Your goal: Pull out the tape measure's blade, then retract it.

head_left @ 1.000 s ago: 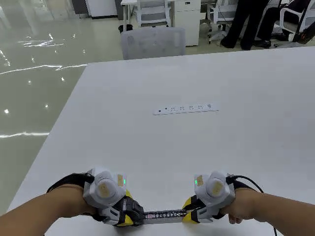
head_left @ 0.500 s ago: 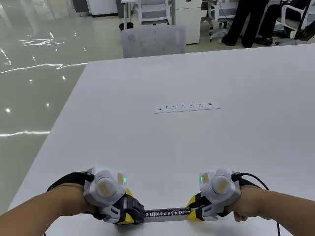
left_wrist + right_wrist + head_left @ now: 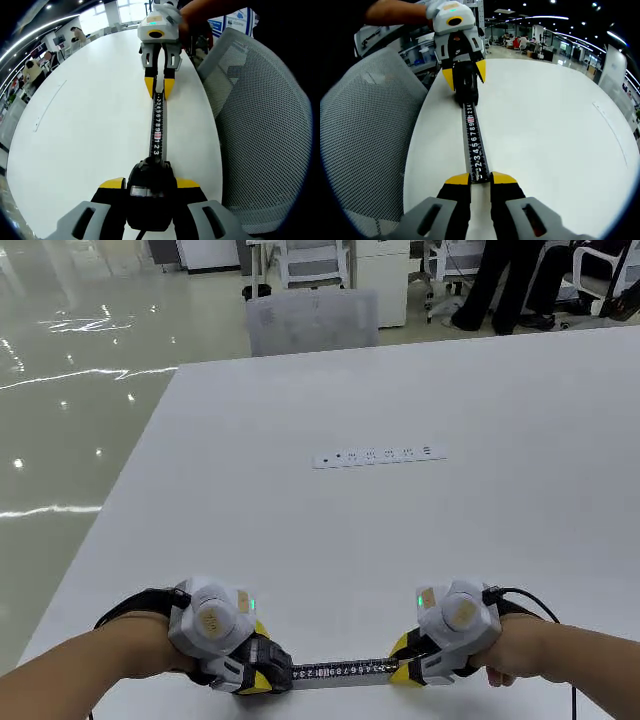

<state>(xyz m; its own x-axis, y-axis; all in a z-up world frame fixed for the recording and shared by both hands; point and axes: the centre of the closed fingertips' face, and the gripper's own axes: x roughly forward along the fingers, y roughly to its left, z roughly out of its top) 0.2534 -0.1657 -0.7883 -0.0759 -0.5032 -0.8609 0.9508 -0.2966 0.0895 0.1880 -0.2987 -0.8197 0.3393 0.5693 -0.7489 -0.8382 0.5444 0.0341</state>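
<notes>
Head view
- Landmark: power strip (image 3: pixel 378 455), lying flat mid-way across the white table (image 3: pixel 450 540).
- Left gripper (image 3: pixel 262 677): at the table edge nearest the person, well apart from the power strip and to its left; jaws clamped on the black tape measure case (image 3: pixel 272 668).
- Right gripper (image 3: pixel 402 672): at the same near edge, roughly in line with the power strip; jaws closed narrow on the free end of the blade (image 3: pixel 340 672).
- Blade: stretched straight between the two grippers, numbers facing up, running about parallel to the power strip.
- Far chair (image 3: pixel 312 325): beyond the power strip, against the far table edge.

Left gripper view
- Left gripper (image 3: pixel 150 184): yellow-tipped jaws pressed on both sides of the case (image 3: pixel 150 197).
- Blade (image 3: pixel 157 125): ran from the case straight to the right gripper (image 3: pixel 159 90), which faced this one.
- Power strip (image 3: pixel 47 107): a thin line far off to the blade's left.
- Mesh chair (image 3: pixel 260 130): on the side of the blade away from the power strip, just off the table edge.

Right gripper view
- Right gripper (image 3: pixel 480 179): jaws drawn close, blade tip pinched between them.
- Blade (image 3: pixel 472 135): low over the table, leading to the case (image 3: pixel 465 87) in the left gripper (image 3: pixel 464 80).
- Power strip (image 3: pixel 610 132): faint line far to the blade's right.
- Mesh chair (image 3: pixel 365 135): opposite side from the power strip.
</notes>
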